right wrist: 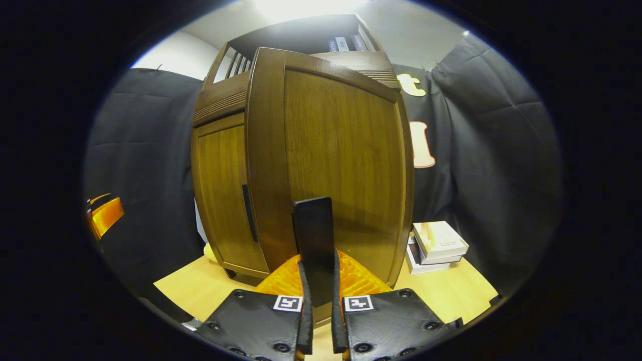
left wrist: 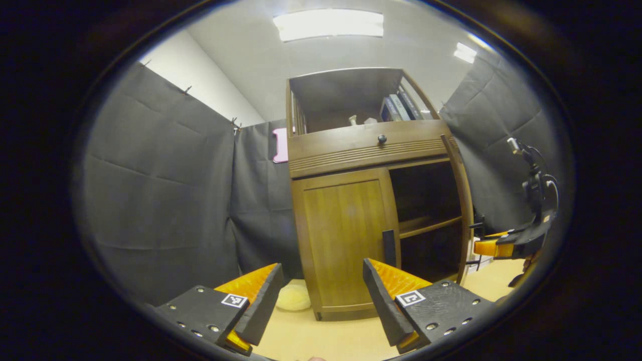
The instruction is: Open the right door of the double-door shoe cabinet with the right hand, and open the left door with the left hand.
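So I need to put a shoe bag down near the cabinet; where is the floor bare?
Bare floor lies before the closed left door, between the left hand-held gripper and the cabinet. It is crowded right of the open right door, where stacked boxes sit, and at the cabinet's left foot by a pale round object.

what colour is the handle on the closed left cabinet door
Black, a slim vertical bar handle on the brown wooden left door; clearest in the left gripper view.

No legible text on the book spines (left wrist: 399, 107) or stacked boxes (right wrist: 437, 245)
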Action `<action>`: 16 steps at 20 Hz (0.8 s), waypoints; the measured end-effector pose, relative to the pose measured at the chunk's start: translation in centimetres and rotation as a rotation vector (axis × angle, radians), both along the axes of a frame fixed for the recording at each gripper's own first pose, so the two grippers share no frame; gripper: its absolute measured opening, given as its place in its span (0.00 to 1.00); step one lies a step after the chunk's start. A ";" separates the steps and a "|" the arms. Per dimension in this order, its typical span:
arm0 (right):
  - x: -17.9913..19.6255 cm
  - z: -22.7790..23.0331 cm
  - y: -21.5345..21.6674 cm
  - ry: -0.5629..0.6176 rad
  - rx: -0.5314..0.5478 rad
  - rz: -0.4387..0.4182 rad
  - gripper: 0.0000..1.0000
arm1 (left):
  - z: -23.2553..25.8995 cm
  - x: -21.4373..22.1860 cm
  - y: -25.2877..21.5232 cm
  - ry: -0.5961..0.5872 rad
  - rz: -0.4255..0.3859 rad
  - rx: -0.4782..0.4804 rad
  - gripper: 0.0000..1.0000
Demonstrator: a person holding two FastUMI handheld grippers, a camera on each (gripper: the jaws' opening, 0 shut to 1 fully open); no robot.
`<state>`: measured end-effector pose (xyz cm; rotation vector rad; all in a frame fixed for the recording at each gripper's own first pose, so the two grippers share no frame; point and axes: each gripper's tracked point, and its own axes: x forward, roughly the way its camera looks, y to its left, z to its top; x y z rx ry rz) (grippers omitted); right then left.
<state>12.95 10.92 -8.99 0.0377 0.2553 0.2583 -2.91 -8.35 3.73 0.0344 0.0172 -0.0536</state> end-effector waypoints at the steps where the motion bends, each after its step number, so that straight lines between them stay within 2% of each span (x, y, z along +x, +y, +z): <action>1: -0.3 0.0 -0.5 0.002 -0.002 -0.004 0.17 | 0.1 -0.3 -0.8 -0.001 -0.007 -0.001 0.93; 16: -3.3 0.2 -8.1 0.018 -0.054 -0.070 0.16 | 1.1 -0.7 -1.6 -0.030 -0.078 -0.013 0.93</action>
